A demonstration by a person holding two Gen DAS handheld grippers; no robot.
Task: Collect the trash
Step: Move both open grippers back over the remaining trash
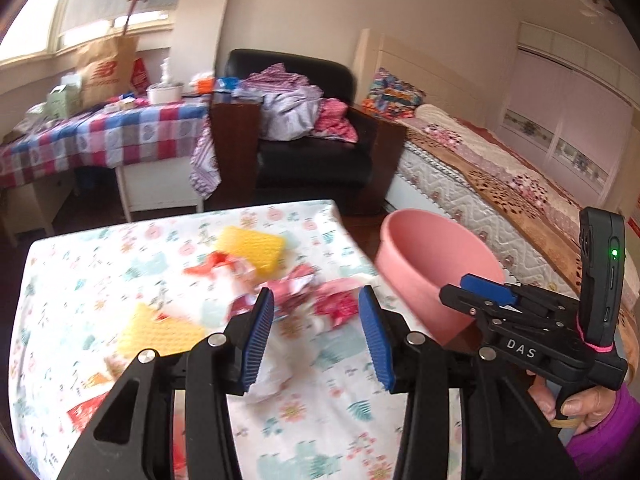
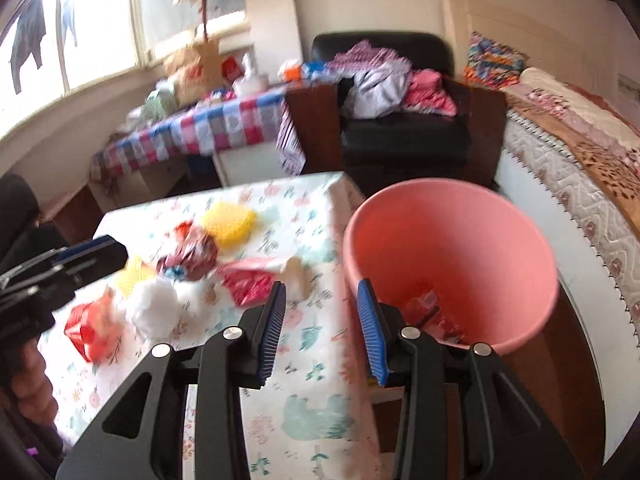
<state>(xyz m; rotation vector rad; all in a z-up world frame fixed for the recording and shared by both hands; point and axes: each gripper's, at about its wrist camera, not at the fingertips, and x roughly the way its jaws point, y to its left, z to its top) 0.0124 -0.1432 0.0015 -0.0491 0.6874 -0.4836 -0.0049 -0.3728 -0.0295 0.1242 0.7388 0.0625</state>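
While the left gripper (image 1: 316,312) hangs over the floral tablecloth (image 1: 304,412) in the left wrist view, its blue pads stand apart with nothing clamped between them. Beyond the tips lies a blurred heap of crumpled red-and-white wrappers (image 1: 296,296), with one yellow sponge (image 1: 253,249) behind it and another yellow sponge (image 1: 160,330) to the left. A red scrap (image 1: 86,410) sits near the cloth's left edge. The pink bin (image 1: 432,272) stands off the table's right edge, and in front of it the right gripper (image 1: 490,298) shows from the side, held by a hand (image 1: 576,408) in a purple sleeve; from here I cannot tell how wide its jaws are.

In the right wrist view, the right gripper (image 2: 322,308) points at the gap between table and bin, its pads apart and empty. The pink bin (image 2: 452,240) is just right of the table, with red crumpled trash (image 2: 436,316) already lying at its bottom. On the tablecloth (image 2: 316,360) remain a white wad (image 2: 154,308), a red plastic bag (image 2: 90,330), a dark red crumpled ball (image 2: 192,258), a red wrapper (image 2: 246,284) and a yellow sponge (image 2: 229,222). The left gripper (image 2: 94,254) enters from the left edge.
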